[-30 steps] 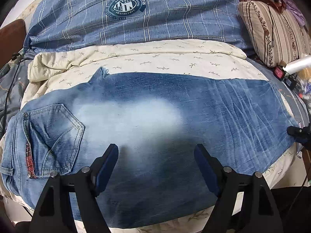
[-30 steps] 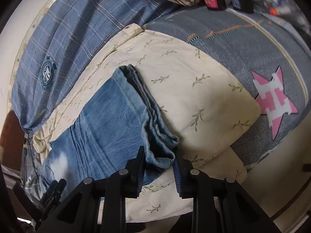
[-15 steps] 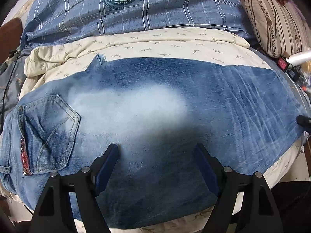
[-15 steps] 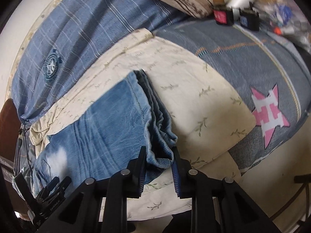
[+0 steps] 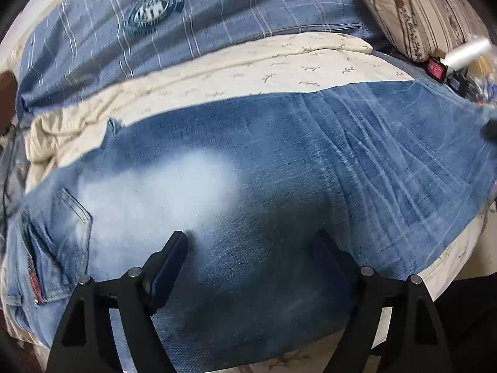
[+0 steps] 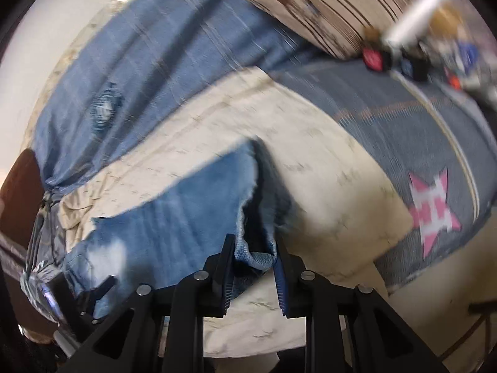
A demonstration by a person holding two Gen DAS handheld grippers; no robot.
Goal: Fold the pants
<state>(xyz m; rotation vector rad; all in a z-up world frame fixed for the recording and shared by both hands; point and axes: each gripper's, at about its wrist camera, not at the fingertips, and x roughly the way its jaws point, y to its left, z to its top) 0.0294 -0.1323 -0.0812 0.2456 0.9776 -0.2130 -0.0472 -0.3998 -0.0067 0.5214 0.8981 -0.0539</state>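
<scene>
Jeans (image 5: 279, 192) lie flat, legs stacked, across a cream leaf-print blanket (image 5: 279, 65) on the bed, with a blue plaid quilt (image 5: 217, 9) behind. At far left sits the waist end: a back pocket (image 5: 59, 242) and a red-trimmed seam, the thickest and stiffest part of the garment, so it should stay put as an anchor. Next, the faded patch over the seat and thigh, flat with few wrinkles. The left gripper (image 5: 251, 248) hangs over this middle stretch with jaws wide apart and nothing between them; the cloth is close below, and contact cannot be judged. Further right the legs show fine diagonal creases. At the hem end the right gripper (image 6: 253, 256) is clamped on the bunched cuffs (image 6: 257, 248), several layers of denim between the pads, the near corner lifted off the blanket. Judgement: denim is heavy for cloth, soft but with body, not slippery; it will drape and drag rather than flutter. Hem edges give a secure bite; all layers must be pinched or the lower leg will fall away. A striped pillow (image 6: 326, 6) lies well apart at right.
</scene>
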